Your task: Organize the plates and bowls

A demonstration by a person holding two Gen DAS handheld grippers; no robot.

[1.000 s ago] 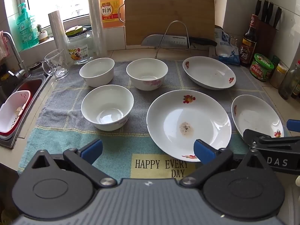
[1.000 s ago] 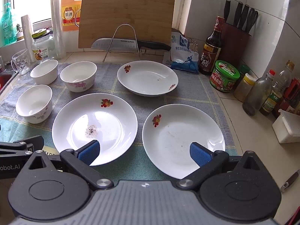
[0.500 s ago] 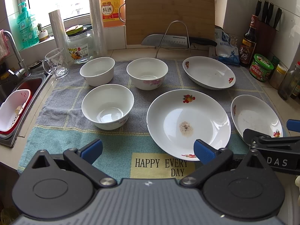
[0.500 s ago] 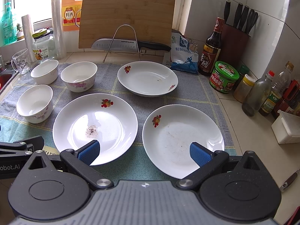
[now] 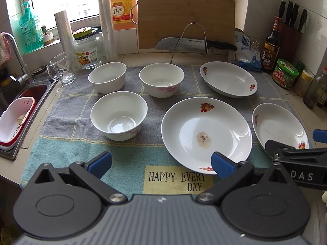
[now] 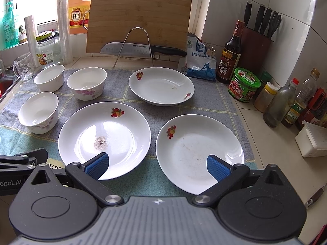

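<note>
While both views barely change from a second ago, the only shift is a slight creep forward; nothing on the towel point(image 5: 61, 120) has moved. Left gripper point(image 5: 161, 162) hangs wide open and empty over the near towel edge by the "HAPPY EVERY DAY" patch point(image 5: 177, 180), its right fingertip over the near rim of the large plate point(image 5: 206, 134). Right gripper point(image 6: 157, 164) is likewise spread wide, gripping nothing, its fingers spanning the large plate's near rim and the near-right plate point(image 6: 199, 153). Third plate point(image 6: 161, 85) sits far right. Three bowls are on the left: near bowl point(image 5: 119, 118), far-left bowl point(image 5: 107, 77), and floral bowl point(image 5: 161, 80) in the far centre, all upright and apart. Large plate has a speckled residue spot in the middle; near-right plate looks faintly smeared, hard to say with what. Behind: cutting board point(image 5: 186, 18) leaning on the wall, knife point(image 5: 194, 45) on a wire rack, glass mug point(image 5: 62, 68) and jar point(image 5: 88, 49) far left, sink point(image 5: 24, 102) at left, bottles and green tub point(image 6: 244, 84) right. Nothing blocks either gripper's path.
</note>
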